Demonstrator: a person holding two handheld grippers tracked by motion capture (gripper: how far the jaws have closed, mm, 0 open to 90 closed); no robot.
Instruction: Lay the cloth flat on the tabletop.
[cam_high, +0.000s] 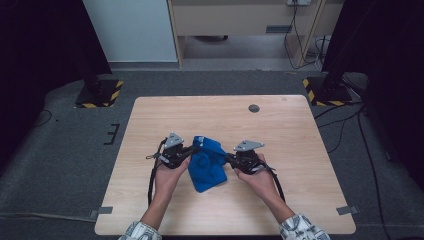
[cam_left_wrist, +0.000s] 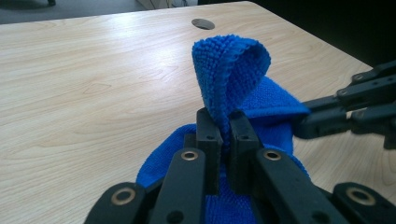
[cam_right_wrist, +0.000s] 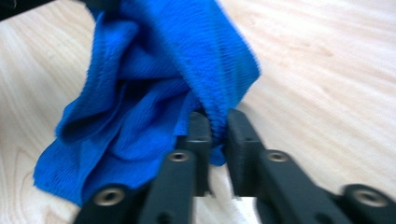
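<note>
1. While I grip both tools near the table's front edge, my left gripper (cam_left_wrist: 219, 135) is clenched on a raised fold of the blue cloth (cam_high: 207, 162).
2. My right gripper (cam_right_wrist: 215, 128) is clamped on the cloth's opposite edge.
3. Between them, the cloth sits bunched on the wooden table (cam_high: 280, 125).
4. Farther back, a round grommet (cam_high: 254, 108) lies in the tabletop.

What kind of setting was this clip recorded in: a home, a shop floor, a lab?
Most likely a lab or recording workspace. A bare wooden table stands on grey carpet, stand bases with yellow-black hazard tape sit at its far corners, and loose cables run across the floor.
</note>
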